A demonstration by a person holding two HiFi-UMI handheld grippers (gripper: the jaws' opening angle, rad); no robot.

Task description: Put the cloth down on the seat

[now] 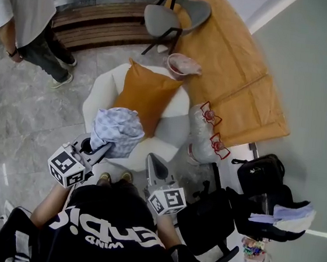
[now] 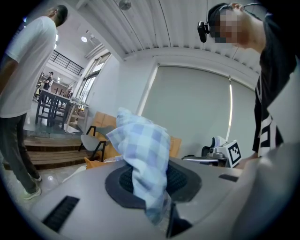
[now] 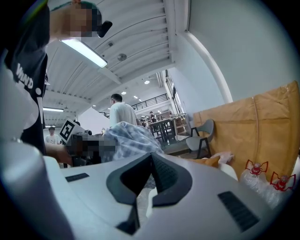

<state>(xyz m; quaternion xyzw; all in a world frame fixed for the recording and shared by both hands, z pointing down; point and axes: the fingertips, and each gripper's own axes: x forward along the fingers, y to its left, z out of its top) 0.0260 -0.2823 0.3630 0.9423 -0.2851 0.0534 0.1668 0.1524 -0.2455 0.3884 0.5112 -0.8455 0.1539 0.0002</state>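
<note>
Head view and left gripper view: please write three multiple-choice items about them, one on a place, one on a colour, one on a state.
1. Where is the cloth?
A. in a box
B. in the left gripper, at the armchair
C. on a shelf

2. What colour is the cushion?
A. green
B. black
C. orange

3. How do the left gripper's jaws stand?
A. shut on the cloth
B. wide open, empty
C. shut on a cup

Answers: B, the head view shows the cloth bunched at that gripper's tip; C, the cushion is plainly orange; A, the left gripper view shows the cloth pinched.

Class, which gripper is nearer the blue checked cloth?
Left. The left gripper is clamped on the cloth; the right gripper is off to its right, not touching it.
</note>
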